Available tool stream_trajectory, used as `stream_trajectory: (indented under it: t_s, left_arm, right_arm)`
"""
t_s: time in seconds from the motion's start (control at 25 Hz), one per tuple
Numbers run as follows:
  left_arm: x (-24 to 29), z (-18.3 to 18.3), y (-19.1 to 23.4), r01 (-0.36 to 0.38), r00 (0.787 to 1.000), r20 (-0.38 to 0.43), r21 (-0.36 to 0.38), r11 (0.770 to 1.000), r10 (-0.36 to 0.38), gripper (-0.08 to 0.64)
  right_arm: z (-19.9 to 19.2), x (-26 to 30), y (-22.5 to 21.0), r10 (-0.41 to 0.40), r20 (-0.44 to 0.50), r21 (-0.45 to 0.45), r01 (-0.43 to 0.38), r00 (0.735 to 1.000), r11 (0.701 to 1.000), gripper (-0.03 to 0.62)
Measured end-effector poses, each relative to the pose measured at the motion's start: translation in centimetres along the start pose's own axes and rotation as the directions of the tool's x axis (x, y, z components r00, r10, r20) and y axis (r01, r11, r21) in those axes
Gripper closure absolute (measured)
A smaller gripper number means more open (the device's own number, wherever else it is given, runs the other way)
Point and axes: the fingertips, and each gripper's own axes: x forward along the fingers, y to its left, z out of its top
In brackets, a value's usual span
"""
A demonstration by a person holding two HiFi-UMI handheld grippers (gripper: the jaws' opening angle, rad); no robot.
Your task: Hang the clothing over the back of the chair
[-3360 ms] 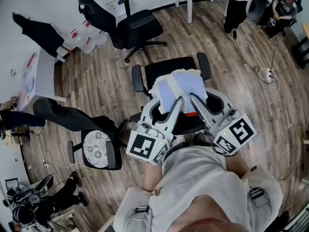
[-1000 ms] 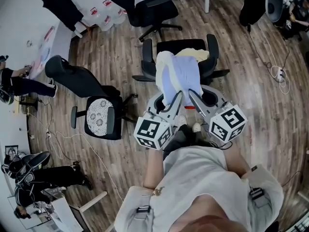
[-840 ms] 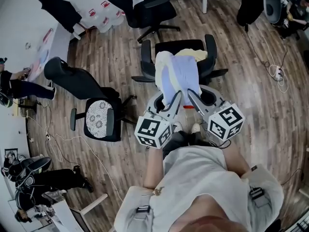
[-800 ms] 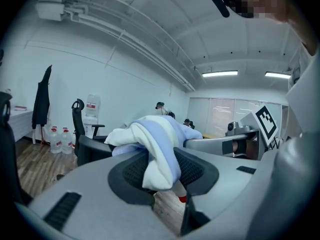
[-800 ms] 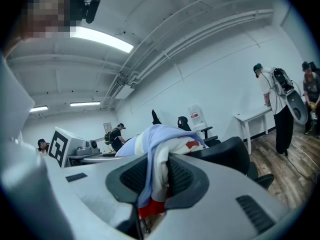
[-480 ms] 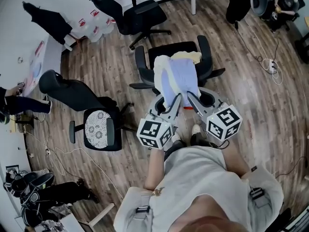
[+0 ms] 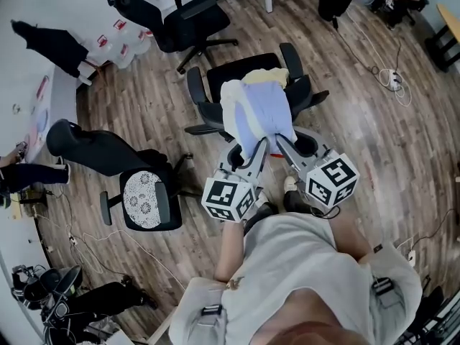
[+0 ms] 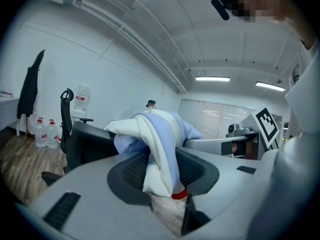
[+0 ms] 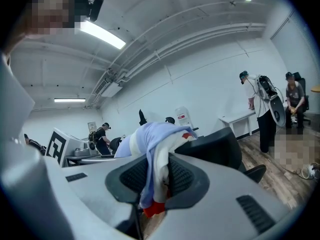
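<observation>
Clothing [image 7: 253, 106] in pale blue and white draped over the chair [image 7: 237, 70] back, left gripper [image 7: 259, 144] and right gripper [image 7: 279, 141] side by side at its 6 o'clock, both pointing toward 12 o'clock, nearly level, each pair of jaws part closed and pinching the cloth's near edge

Ahead of you, to left: black office chair with headrest [image 7: 183, 20] on brown wood-plank floor [image 7: 374, 142]. Near it, by wall: clear water bottles with red labels [image 7: 126, 45]. On your left: black chair with white lace-patterned seat [image 7: 140, 201]. To your right: white power strip [image 7: 392, 77], cables trailing. Far left: dark garment [image 7: 50, 43] against white wall.
</observation>
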Motion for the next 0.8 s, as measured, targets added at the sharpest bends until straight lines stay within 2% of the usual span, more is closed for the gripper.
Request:
stream_trajectory:
  t_s: [0.32,0.8]
  left_arm:
    - [0.6,-0.31,0.49,-0.001,1.0,-0.011,-0.021,1.0,0.001,0.396]
    - [0.63,-0.37,0.52,-0.011,1.0,-0.013,-0.009,1.0,0.011,0.39]
  right_arm:
    - [-0.26,0.36,-0.4,-0.025,0.011,-0.02,0.026,1.0,0.999,0.49]
    - [-0.33,0.39,-0.5,-0.024,0.012,-0.03,0.024,1.0,0.999,0.482]
